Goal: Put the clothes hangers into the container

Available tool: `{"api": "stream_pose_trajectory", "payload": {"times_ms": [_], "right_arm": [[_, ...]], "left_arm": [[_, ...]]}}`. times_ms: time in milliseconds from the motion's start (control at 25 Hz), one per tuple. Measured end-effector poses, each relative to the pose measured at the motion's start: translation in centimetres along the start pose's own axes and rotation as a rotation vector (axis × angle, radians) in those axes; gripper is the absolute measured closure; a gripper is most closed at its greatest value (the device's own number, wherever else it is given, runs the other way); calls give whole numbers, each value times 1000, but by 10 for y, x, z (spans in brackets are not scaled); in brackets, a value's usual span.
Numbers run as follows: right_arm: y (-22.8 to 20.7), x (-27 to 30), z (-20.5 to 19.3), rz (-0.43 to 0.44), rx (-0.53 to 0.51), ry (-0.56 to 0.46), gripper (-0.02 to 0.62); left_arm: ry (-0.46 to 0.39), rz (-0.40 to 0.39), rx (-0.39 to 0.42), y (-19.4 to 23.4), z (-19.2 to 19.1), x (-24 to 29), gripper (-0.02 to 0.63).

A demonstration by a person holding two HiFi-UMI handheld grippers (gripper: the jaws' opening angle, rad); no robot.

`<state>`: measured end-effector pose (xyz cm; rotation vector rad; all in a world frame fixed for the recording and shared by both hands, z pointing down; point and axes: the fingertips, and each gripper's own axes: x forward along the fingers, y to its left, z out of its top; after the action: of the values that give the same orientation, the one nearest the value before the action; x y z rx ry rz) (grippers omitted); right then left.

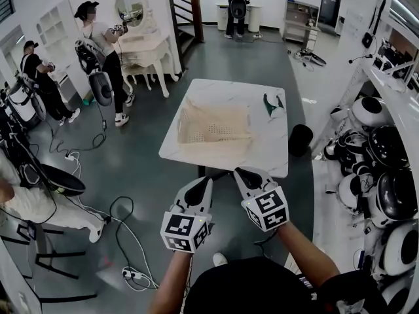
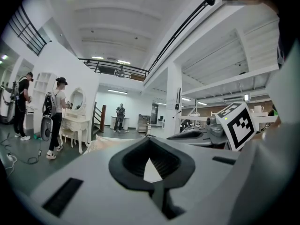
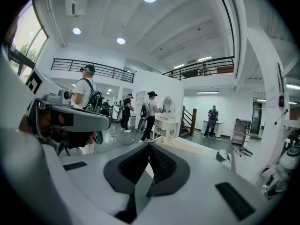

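A beige mesh container point(image 1: 216, 131) sits on the white marble table point(image 1: 262, 156), left of centre. Green and white clothes hangers point(image 1: 273, 104) lie in a small heap near the table's far right corner. Both grippers hover side by side just short of the table's near edge, pointing at it. My left gripper point(image 1: 205, 182) is shut with nothing in it, and so is my right gripper point(image 1: 243, 173). In the left gripper view the left gripper point(image 2: 149, 145) has its tips meeting, with the container point(image 2: 101, 143) beyond. The right gripper view shows the right gripper point(image 3: 150, 149), the container point(image 3: 187, 146) and the hangers point(image 3: 224, 156).
A black round stool point(image 1: 300, 139) stands at the table's right side. White and black rounded devices point(image 1: 383, 152) crowd the shelves on the right. Cables point(image 1: 127, 241) trail over the floor at left. People point(image 1: 105, 51) and a white vanity point(image 1: 147, 44) are at the far left.
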<state>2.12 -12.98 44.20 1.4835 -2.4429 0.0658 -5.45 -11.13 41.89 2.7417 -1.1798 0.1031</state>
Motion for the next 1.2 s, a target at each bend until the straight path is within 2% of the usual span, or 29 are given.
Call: {"api": "stream_pose_trajectory", "payload": {"times_ms": [200,680,1200], "right_arm": [[-7,-12,3,9,5,-8,577],[-2,-35,7,40,14,-36,577],[6,-69,19,63,12,-83,577]], "left_arm": [[-3,-3,-7,-14,5,4,607],[-26,77,-6,-27,9,-14,607],[-32,86,24,-56,15,-28,607]]}}
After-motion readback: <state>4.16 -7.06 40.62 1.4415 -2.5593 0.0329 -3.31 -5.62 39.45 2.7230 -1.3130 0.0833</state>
